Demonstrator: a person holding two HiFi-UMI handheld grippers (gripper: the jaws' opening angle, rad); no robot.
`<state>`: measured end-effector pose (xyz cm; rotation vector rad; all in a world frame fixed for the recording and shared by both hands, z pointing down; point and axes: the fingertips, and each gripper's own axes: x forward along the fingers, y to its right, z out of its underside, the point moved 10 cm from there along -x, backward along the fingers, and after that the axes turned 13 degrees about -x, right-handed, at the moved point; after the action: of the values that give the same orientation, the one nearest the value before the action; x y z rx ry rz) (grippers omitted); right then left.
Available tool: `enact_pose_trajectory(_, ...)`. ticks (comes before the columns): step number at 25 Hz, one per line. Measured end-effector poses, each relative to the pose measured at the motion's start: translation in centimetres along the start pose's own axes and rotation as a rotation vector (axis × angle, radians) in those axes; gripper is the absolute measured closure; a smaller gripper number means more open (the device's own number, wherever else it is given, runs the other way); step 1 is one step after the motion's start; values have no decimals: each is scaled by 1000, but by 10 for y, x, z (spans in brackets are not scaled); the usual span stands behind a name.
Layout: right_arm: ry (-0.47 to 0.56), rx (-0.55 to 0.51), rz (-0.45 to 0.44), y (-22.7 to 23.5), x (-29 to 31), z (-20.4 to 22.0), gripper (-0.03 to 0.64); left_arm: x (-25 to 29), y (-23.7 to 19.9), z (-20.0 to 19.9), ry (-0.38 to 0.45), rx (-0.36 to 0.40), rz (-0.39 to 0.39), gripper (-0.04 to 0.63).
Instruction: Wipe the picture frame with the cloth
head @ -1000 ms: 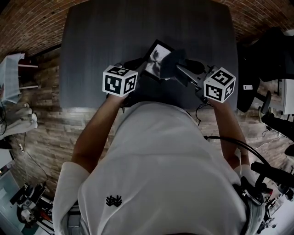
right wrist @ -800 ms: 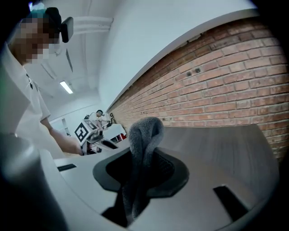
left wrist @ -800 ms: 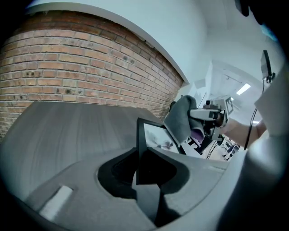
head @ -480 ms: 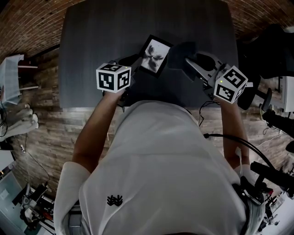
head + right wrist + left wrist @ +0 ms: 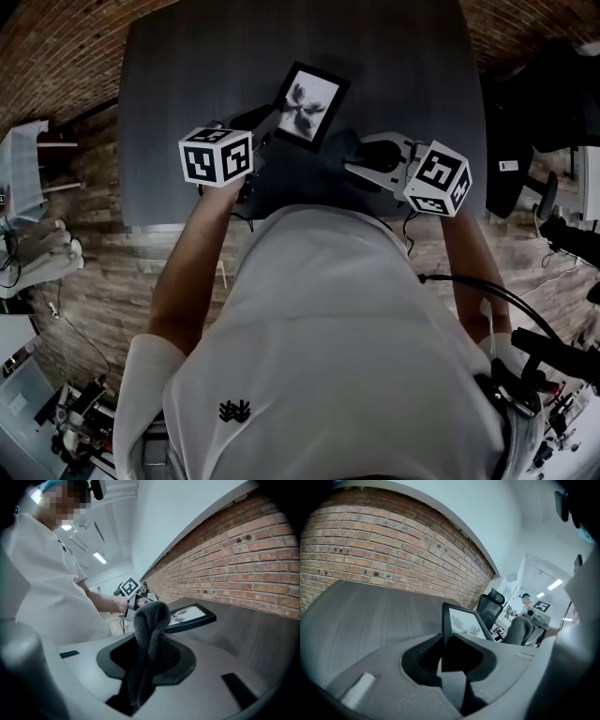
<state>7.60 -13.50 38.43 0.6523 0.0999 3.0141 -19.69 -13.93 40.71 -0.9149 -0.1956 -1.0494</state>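
Black picture frame (image 5: 309,105) sits over the desk (image 5: 187,84), clamped at its near left corner by the left gripper (image 5: 446,660). To its right, the right gripper (image 5: 149,667) pinches the grey cloth (image 5: 150,620). The cloth has drawn back near the person since earlier, so this looks like a pause between strokes, and it must next return onto the glass.

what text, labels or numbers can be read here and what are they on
No readable words or numbers anywhere.
Left marker cube, right marker cube: square code patterns, no letters.
Picture frame: no lettering.
Shirt emblem: a symbol, no letters.
White tag at far right: too small to read.
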Motion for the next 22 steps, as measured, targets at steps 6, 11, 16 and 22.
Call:
enact_pose_trajectory(6, -33, 0, 86, 22, -10, 5, 512, -2, 10, 6, -21, -5, 49, 518)
enact_pose_trajectory(11, -52, 20, 218, 47, -27, 8, 512, -7, 15, 7, -27, -2, 62, 518)
enact_pose_trajectory(16, -42, 56, 335, 67, -44, 9, 512, -7, 20, 6, -29, 7, 75, 518)
enact_pose_trajectory(22, -2, 117, 351, 64, -45, 14, 512, -13, 19, 0, -3, -16, 78, 518)
